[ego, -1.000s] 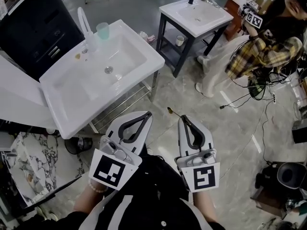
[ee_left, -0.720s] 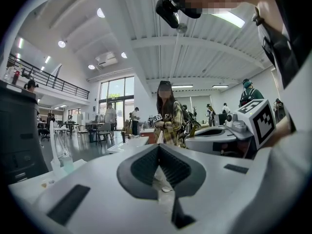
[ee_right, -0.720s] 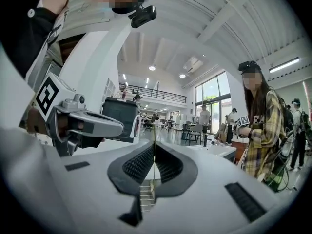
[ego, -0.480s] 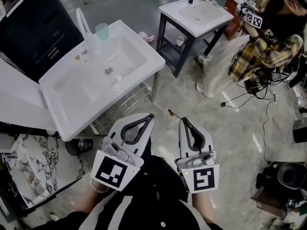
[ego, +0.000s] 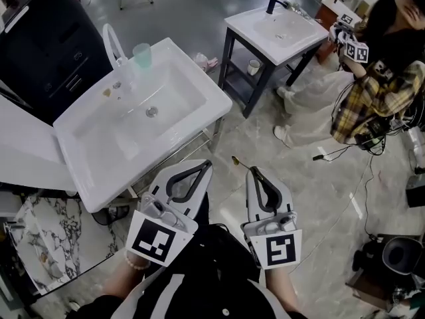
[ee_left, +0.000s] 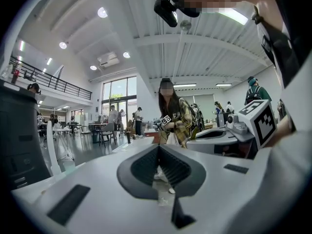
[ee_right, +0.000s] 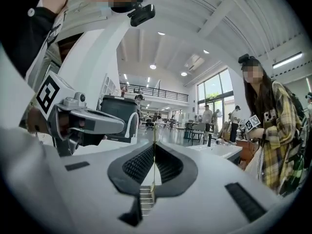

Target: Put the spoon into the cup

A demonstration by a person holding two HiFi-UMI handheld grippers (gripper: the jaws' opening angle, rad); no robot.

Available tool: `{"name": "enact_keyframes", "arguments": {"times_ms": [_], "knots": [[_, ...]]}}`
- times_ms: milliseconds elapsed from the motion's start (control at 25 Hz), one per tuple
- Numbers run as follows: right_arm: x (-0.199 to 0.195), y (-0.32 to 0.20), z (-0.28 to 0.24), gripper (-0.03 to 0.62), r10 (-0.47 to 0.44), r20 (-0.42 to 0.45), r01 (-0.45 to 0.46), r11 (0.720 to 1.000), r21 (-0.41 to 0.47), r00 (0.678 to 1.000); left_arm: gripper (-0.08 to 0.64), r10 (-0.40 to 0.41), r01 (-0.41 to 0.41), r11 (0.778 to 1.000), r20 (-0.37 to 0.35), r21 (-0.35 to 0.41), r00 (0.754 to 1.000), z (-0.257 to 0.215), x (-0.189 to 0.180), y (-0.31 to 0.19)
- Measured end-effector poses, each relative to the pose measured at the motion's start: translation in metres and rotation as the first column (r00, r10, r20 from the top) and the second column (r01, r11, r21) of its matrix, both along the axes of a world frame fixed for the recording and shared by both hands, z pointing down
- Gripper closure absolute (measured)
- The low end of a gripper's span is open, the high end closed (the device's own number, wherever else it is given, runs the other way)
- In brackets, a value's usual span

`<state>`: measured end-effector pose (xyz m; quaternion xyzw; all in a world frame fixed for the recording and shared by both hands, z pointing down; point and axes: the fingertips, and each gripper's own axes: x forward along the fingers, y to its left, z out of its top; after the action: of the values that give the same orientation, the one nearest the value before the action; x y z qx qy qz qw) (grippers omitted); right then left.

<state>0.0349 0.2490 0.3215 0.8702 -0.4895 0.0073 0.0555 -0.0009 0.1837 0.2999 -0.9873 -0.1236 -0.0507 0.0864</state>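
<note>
White washbasin [ego: 199, 88] at upper left of the head view, carrying a pale green translucent cup [ego: 141, 54] upright on its back rim, just beside the looped white faucet [ego: 110, 44]. Left gripper [ego: 207, 164] and right gripper [ego: 251, 169] are held side by side over the grey stone floor [ego: 265, 145], below the basin's near corner and well apart from the cup. The right gripper is clenched on the spoon [ego: 236, 161], whose small bowl end projects beyond the jaw tips toward the basin. In the right gripper view, the spoon [ee_right: 154, 165] appears as a thin handle seen edge-on, pinched between the ribbed pads of the right gripper [ee_right: 154, 144]. In the left gripper view, the left gripper [ee_left: 158, 146] has its jaws closed tip to tip with nothing between them. A second basin on a dark frame [ego: 279, 28] stands beyond. A person in a plaid shirt [ego: 375, 95] stands at right.
</note>
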Motion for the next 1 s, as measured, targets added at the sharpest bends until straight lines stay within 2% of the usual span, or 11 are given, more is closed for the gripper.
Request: {"name": "enact_keyframes", "arguments": {"times_ms": [360,520,880,1000], "knots": [[0.059,-0.049,-0.004,0.584,-0.063,0.001,0.063,0.998,-0.009,0.998,0.563,-0.049,0.049,0.998,0.005,-0.029,0.999,0.0,0.061,-0.044],[0.082,-0.074,-0.004,0.584,-0.09,0.011,0.09,0.996,-0.026,0.996,0.563,-0.054,0.054,0.999,0.0,-0.01,0.999,-0.003,0.084,-0.066],[0.126,-0.138,-0.004,0.584,-0.153,0.013,0.153,0.987,-0.053,0.988,0.563,-0.165,0.166,0.982,0.027,-0.086,0.986,0.002,0.122,-0.137],[0.134,-0.16,-0.005,0.584,-0.19,0.01,0.19,0.98,-0.058,0.982,0.563,-0.202,0.203,0.976,0.026,-0.081,0.979,0.003,0.128,-0.161]]}}
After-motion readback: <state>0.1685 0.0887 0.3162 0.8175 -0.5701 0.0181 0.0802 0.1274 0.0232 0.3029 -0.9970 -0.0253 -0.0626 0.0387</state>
